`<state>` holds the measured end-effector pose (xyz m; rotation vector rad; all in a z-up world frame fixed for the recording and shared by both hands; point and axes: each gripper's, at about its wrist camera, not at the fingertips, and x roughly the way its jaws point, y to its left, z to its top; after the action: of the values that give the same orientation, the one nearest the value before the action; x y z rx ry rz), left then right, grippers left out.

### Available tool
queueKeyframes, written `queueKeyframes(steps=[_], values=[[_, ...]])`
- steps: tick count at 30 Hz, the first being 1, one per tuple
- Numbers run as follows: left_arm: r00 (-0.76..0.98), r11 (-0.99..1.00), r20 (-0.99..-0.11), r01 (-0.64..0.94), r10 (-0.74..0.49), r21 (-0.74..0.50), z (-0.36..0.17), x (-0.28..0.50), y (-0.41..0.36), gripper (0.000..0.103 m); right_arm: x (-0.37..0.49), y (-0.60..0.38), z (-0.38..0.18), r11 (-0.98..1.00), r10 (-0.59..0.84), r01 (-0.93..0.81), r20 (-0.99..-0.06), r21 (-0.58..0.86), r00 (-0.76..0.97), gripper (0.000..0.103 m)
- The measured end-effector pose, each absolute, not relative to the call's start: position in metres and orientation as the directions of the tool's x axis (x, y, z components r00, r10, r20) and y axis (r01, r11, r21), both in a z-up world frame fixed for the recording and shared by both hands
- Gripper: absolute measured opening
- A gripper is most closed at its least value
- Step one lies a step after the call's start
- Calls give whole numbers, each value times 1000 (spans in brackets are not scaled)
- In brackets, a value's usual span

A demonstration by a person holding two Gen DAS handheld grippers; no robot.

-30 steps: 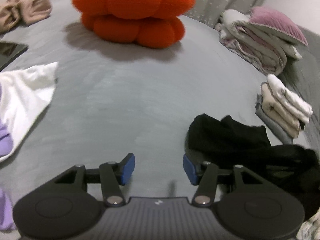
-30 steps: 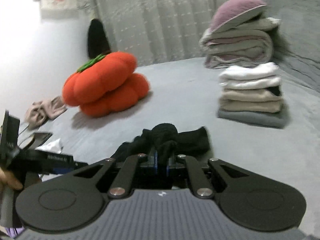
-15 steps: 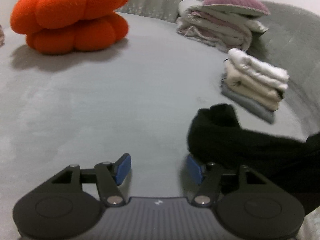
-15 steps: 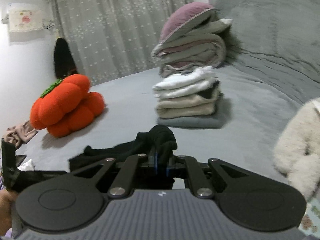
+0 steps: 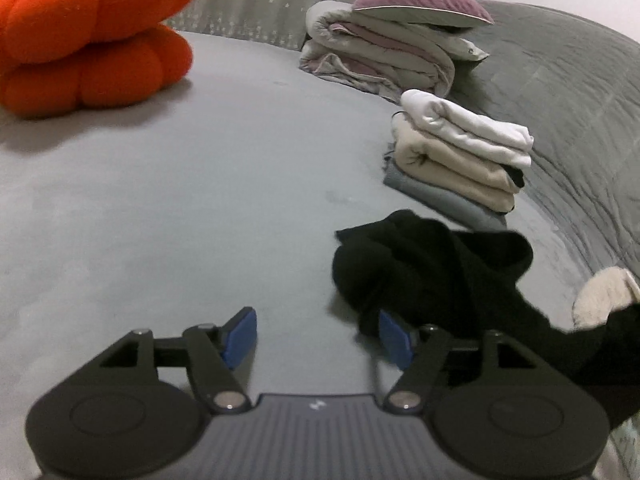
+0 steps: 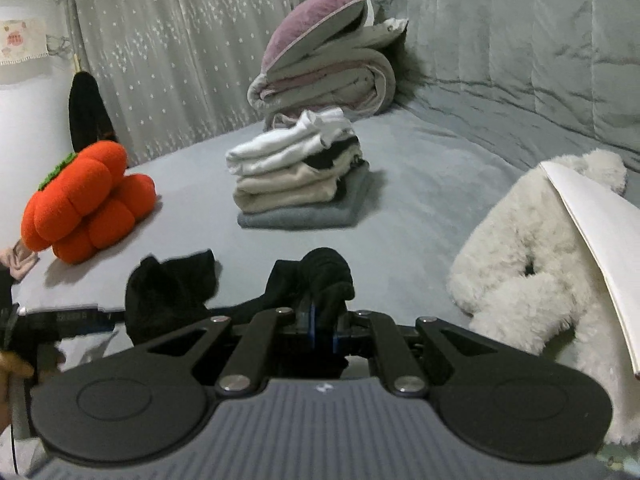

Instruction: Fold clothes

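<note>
Plainly crumpled — the black garment (image 6: 172, 292) bunches in the right gripper's (image 6: 322, 334) jaws.

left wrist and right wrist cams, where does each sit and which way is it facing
Left wrist: on the left gripper, low over the bed, facing the folded stack; its open blue pads show.
Right wrist: on the right gripper, facing the same stack from its other side; its jaws are shut on the black garment, and a hand shows at the left edge.
Shared: garment, stack, orange pumpkin cushion, rolled bedding.
</note>
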<state>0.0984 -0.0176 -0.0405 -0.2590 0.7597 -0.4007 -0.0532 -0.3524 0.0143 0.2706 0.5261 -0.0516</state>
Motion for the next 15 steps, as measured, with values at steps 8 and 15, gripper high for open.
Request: queueKeyframes(steps=[8,15], values=[[594,726,-524,155,-611,-670,-54,135,-35,71,-51,-361,10,959,35,119,-521,258,853,9],[530,700,-553,116,-643,-704,-61,145,-71,64,-44,-362,11,951,53,116,-522,287,852,9]])
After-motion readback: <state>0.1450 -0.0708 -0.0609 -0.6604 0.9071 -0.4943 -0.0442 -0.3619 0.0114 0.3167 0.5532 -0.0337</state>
